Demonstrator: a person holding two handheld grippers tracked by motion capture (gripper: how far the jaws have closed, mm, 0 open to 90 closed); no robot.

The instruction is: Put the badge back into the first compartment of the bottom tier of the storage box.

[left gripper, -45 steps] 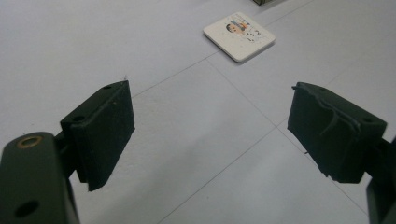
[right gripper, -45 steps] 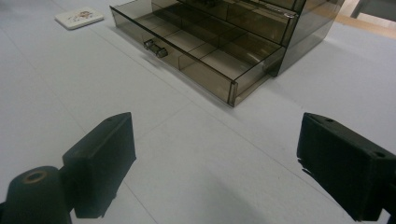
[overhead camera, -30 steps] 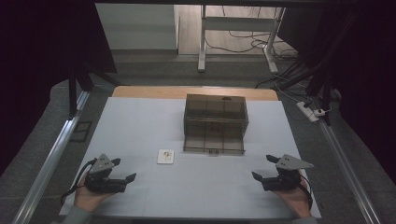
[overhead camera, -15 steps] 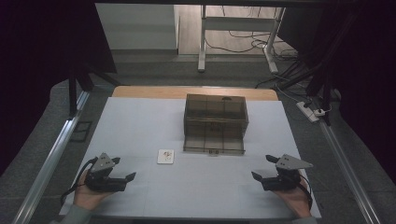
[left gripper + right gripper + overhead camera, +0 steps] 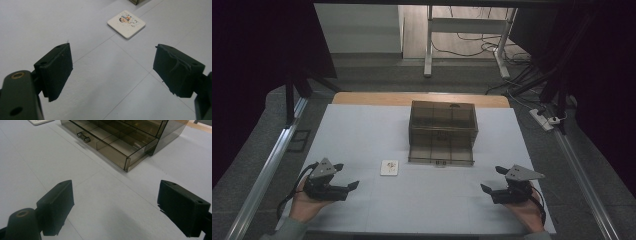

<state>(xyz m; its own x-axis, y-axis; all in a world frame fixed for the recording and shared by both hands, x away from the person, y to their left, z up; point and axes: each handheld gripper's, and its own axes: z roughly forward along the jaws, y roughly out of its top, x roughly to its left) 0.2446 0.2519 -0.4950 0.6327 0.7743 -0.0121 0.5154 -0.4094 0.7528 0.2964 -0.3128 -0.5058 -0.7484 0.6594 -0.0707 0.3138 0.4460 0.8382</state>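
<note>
A person is sitting at a table covered in pale sheeting, holding a gripper in each hand. The left gripper and the right gripper are both resting low near the table's near edge, jaws spread wide and gripping nothing. A small square card with a printed picture is lying flat between them, nearer the left gripper and just in front of a smoky plastic box whose drawer is standing pulled out. To lift the card well, the left jaws are probably needing to straddle opposite edges and close low against the table
</note>
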